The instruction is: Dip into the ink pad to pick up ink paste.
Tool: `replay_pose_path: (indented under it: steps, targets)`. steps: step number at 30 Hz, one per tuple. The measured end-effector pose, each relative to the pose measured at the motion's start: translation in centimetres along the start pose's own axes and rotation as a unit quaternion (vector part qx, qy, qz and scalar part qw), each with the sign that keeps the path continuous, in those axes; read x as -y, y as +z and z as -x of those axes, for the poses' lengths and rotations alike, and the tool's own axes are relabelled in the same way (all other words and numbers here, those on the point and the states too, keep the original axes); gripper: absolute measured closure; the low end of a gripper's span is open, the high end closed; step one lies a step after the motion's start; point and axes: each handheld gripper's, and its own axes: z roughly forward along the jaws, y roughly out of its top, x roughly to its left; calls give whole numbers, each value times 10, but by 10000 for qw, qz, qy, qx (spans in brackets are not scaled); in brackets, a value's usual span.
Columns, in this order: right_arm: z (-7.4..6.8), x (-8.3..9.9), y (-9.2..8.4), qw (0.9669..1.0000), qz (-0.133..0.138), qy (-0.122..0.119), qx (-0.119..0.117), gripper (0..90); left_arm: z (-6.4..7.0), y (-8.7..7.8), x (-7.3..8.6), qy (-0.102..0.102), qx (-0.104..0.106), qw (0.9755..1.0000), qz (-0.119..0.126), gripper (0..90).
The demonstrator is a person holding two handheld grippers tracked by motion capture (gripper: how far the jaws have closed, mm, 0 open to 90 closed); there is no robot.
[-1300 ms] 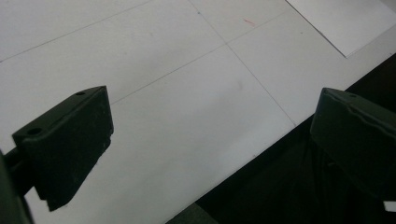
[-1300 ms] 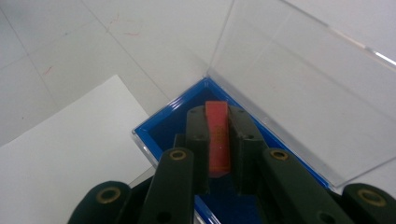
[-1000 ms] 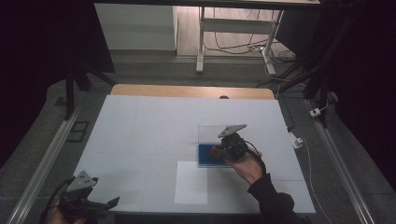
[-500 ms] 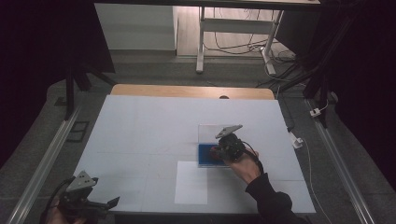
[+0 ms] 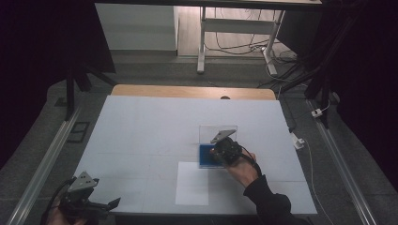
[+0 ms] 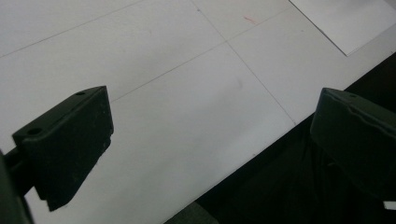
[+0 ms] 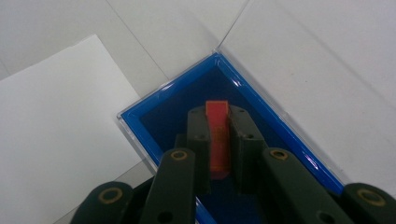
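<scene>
While the right tongs (image 7: 218, 140) clench a small red block (image 7: 217, 135) low inside the open blue case (image 7: 159, 112) mid-bench, it seems not yet released, perhaps nearly placed; the left tongs (image 6: 205, 140) idle released at the bench (image 5: 141, 126) corner.

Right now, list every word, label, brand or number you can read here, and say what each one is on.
There is no readable text.
Red piece held in the right tongs: no print.
Blue box with its clear lid: no label or brand visible.
White sheet on the table: blank.
Left tongs: plain black pads, unmarked.
</scene>
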Motion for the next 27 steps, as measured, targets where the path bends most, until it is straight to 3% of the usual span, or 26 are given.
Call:
replay_pose_path:
  steps: [1,2,7,10,12,13,16,18,21,27]
  targets:
    - [0,0,0,10000,0,0,0,807,0,0,0,3,-1,10000,0,0]
    - [7,2,0,9997,47,197,-170,807,0,0,0,6,-3,10000,1,0]
    - [17,5,1,9978,101,506,-408,808,0,0,0,7,-7,10000,-8,0]
    - [16,5,1,9980,100,499,-372,807,0,0,0,9,-6,10000,-2,0]
    - [11,3,0,9990,64,377,-245,807,0,0,0,9,-8,10000,-6,0]
    - [4,2,0,9998,58,168,-79,807,0,0,0,10,-8,10000,-7,0]
    - [1,1,0,9999,38,101,-5,807,0,0,0,11,-8,10000,-5,0]
    - [4,2,0,9998,77,170,-80,806,0,0,0,16,-6,10000,2,0]
    - [12,6,-1,9982,193,484,-283,804,0,0,0,8,-1,10000,-1,0]
    - [13,6,-2,9981,197,496,-295,802,0,0,0,0,13,10000,11,0]
